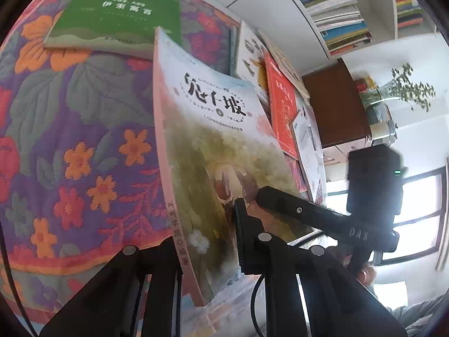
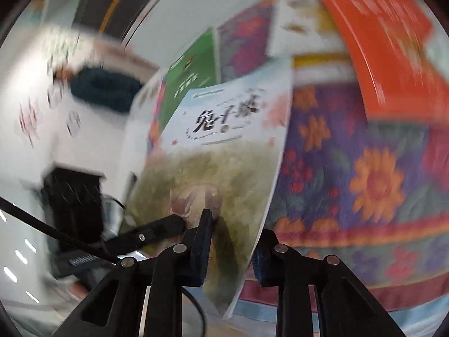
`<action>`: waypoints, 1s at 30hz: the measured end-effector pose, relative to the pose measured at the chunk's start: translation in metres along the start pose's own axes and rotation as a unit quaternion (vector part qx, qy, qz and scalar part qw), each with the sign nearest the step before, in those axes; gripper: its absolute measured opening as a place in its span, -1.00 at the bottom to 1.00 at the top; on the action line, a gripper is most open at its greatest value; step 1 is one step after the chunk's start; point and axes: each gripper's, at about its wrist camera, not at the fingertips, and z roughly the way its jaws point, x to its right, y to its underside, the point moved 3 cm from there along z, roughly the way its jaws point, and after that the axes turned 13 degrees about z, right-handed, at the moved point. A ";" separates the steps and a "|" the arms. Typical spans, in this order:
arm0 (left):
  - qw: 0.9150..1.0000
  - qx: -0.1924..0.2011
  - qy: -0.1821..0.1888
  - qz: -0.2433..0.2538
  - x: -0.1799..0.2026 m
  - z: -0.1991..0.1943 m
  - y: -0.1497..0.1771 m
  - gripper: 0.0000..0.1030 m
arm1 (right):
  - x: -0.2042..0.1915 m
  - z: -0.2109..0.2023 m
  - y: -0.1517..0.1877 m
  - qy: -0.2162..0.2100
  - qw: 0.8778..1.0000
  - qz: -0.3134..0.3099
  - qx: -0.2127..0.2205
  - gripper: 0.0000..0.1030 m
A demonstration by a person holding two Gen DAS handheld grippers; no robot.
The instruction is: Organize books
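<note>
**Rabbit book held upright, ready to join the row**

Right now I have the rabbit book (image 1: pixel 207 146) standing nearly on end above the floral quilt (image 1: pixel 84 112), which seems to cover a bed or table; I cannot tell which. My left claw (image 1: pixel 207 241) is clamped tight on its lower edge near the pink spine. The right claw (image 2: pixel 228 241) has the fore-edge of the same book between its pads, nearly closed; its view is blurred, so I judge it is pinching the cover but cannot be certain.

I read this as the carry step: one book lifted clear and steered toward the leaning row, where the orange book (image 1: pixel 282 112) stands among others just beyond it. The next move, as I see it, calls for keeping the book vertical and sliding it in flat against that row without knocking the row over.

Its cover is a glossy, thin paperback that bows slightly. The quilt is soft and stitched, with orange flowers on purple. A green book (image 1: pixel 118 14) lies flat on it, further back. Shelves (image 1: pixel 331 8) of stacked books stand behind.
</note>
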 end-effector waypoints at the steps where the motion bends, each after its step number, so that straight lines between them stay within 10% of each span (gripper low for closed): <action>1: 1.000 0.000 -0.002 0.003 0.001 -0.001 0.000 -0.74 | -0.008 -0.002 0.001 0.022 0.999 -0.032 0.003 -0.51; 30: 0.998 0.042 -0.004 0.057 0.028 -0.036 -0.018 -0.66 | -0.063 -0.043 0.013 0.059 0.988 -0.135 0.053 -0.51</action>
